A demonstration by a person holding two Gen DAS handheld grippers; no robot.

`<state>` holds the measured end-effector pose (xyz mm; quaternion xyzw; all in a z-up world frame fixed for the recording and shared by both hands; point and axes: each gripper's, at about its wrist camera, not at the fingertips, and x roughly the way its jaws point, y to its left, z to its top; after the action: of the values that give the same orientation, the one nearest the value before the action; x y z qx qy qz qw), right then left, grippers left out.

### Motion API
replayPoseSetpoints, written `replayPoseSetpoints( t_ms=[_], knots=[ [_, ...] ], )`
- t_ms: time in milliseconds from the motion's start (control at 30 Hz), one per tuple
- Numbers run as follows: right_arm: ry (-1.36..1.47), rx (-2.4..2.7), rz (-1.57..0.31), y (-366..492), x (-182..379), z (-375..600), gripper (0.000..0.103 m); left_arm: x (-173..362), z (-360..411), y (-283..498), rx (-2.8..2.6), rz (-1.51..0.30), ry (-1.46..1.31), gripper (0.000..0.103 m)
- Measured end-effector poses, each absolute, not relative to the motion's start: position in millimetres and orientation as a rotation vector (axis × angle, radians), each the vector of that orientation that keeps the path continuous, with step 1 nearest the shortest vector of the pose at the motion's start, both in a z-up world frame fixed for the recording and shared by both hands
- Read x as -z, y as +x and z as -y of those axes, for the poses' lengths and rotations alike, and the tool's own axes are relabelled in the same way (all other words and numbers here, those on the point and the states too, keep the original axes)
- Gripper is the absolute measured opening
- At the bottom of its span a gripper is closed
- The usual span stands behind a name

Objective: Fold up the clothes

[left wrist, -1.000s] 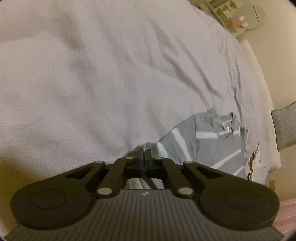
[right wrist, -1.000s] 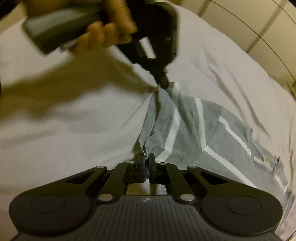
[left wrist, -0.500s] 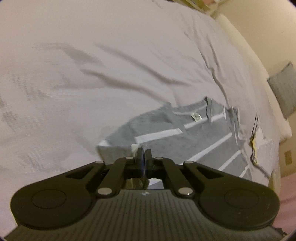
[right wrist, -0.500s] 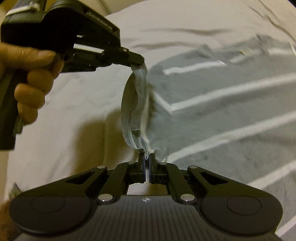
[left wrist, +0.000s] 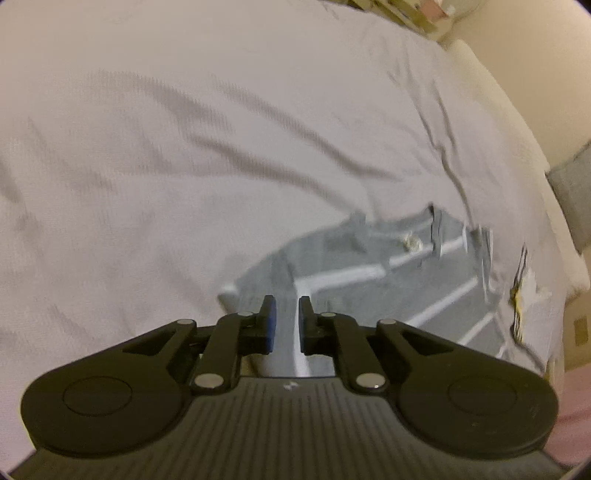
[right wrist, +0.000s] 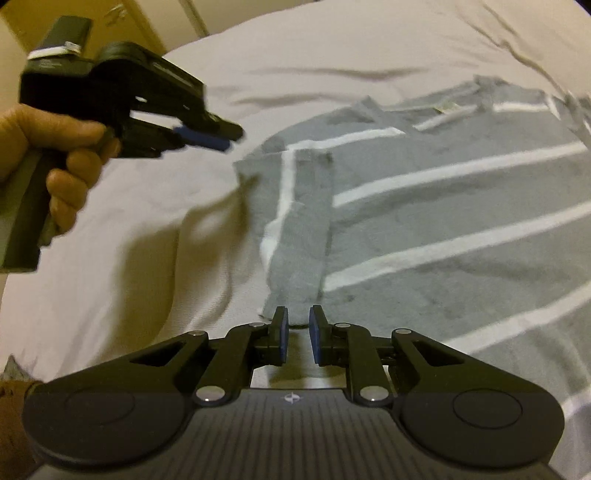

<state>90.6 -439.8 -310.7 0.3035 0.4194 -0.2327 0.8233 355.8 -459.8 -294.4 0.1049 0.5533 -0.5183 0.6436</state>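
A grey shirt with white stripes (right wrist: pixel 461 206) lies spread on the white bedspread (right wrist: pixel 147 236). Its sleeve (right wrist: pixel 299 221) is folded inward and lies flat along the shirt's left side. My right gripper (right wrist: pixel 295 328) is open just above the sleeve's near end, with nothing between its fingers. My left gripper (right wrist: pixel 218 138), held in a hand (right wrist: pixel 55 147), hovers open above the bedspread to the left of the sleeve's far end. In the left wrist view the left gripper (left wrist: pixel 284 317) is open over the grey shirt (left wrist: pixel 369 288), holding nothing.
The white bedspread (left wrist: pixel 184 147) stretches far to the left and ahead, wrinkled. A white garment with a yellow print (left wrist: pixel 524 291) lies beyond the shirt. A grey pillow (left wrist: pixel 572 199) sits at the bed's right edge. Wooden cupboard doors (right wrist: pixel 122 22) stand behind the bed.
Both grippers opened and let go of the sleeve, which dropped flat onto the shirt. The left gripper drew back to the left, away from the cloth.
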Motion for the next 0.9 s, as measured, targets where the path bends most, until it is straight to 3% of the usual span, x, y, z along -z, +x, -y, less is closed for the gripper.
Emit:
replayPoseSetpoints(
  t_ms=[167, 333, 467, 500, 600, 700, 900],
  knots=[
    [0.578, 0.364, -0.876, 113.6, 325.1, 436.2, 0.020, 322.8, 473.5, 344.3, 1.270, -1.281, 0.327, 0.007],
    [0.595, 0.302, -0.992, 118.0, 350.2, 432.6, 0.020, 344.6, 483.7, 355.9, 1.229, -1.237, 0.386, 0.007],
    [0.496, 0.317, -1.016, 101.7, 339.4, 413.8, 0.020, 344.7, 476.3, 364.6, 1.211, -1.254, 0.358, 0.007],
    [0.431, 0.321, -1.008, 100.2, 332.5, 407.1, 0.022, 344.7, 474.4, 366.8, 1.207, -1.258, 0.352, 0.008],
    [0.224, 0.324, -0.978, 103.4, 318.0, 389.9, 0.041, 344.8, 468.9, 373.3, 1.193, -1.271, 0.331, 0.023],
    [0.072, 0.305, -0.970, 114.5, 318.8, 383.7, 0.042, 344.9, 463.3, 379.8, 1.179, -1.283, 0.310, 0.029],
    [-0.073, 0.294, -1.056, 146.9, 348.8, 381.9, 0.043, 357.5, 468.1, 383.1, 1.208, -1.318, 0.268, 0.025]
  ],
)
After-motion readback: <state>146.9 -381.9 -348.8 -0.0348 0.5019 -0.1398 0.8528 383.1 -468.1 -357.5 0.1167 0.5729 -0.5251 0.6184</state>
